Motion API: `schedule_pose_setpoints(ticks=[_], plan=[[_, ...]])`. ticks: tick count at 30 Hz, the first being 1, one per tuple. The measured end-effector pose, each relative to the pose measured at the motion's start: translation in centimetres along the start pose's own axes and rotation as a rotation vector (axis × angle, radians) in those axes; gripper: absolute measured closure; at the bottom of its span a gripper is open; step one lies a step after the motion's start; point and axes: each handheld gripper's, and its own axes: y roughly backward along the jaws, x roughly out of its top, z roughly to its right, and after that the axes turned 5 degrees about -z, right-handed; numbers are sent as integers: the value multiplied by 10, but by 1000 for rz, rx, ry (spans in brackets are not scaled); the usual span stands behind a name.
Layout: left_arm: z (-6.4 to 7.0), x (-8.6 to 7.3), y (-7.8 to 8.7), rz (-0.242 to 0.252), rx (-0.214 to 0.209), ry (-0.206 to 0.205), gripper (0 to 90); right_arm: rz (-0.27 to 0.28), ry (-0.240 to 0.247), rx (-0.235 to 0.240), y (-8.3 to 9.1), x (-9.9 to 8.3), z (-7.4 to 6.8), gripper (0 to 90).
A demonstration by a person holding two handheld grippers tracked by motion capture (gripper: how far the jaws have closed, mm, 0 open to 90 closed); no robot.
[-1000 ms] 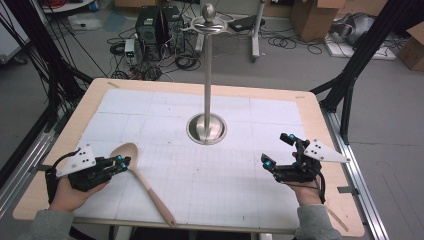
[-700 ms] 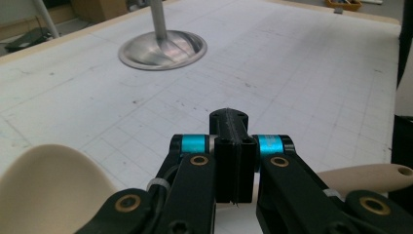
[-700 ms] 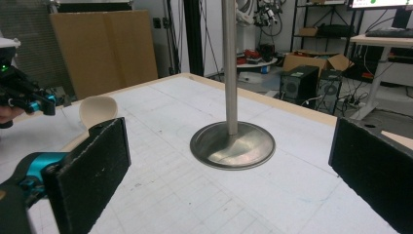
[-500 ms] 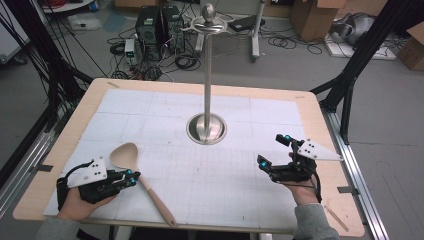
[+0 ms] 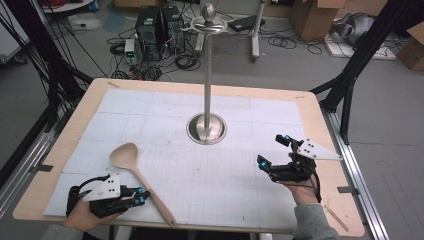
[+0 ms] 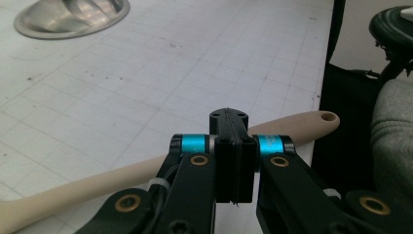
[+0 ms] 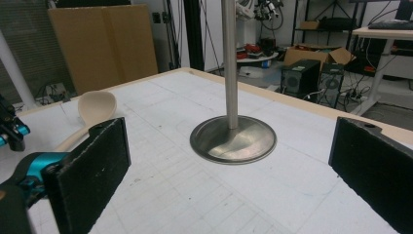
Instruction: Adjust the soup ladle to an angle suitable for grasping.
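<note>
The left gripper (image 6: 229,146) has its jaws pressed together on nothing, the wooden spoon (image 6: 146,168) lying just beyond its tips, seemingly untouched. The right gripper (image 7: 229,170) gapes wide, empty, facing the metal stand (image 7: 233,139).

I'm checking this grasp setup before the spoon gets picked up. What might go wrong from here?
The left gripper is shut just short of the pale wooden spoon's handle; unless it opens first, it may only push the spoon. The handle end lies near the table's front edge, so a nudge might send it off. A lifted spoon could hit the tall metal stand.
</note>
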Motion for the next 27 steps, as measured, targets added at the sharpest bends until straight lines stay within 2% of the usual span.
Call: schedule_pose_setpoints(ticks=[5,13,19,27], plan=[[5,-2,-7,-30,-2,-14,896,-1,-3,0,0,0,-1,1],[7,-9,-15,-68,-43,-20,897,-1,5,30,-1,0,-1,1],[10,-8,-17,-71,-71,-21,897,-6,6,29,-2,-1,-1,1],[14,-11,-26,-124,-89,-42,897,-15,1,33,-3,-2,-1,1]])
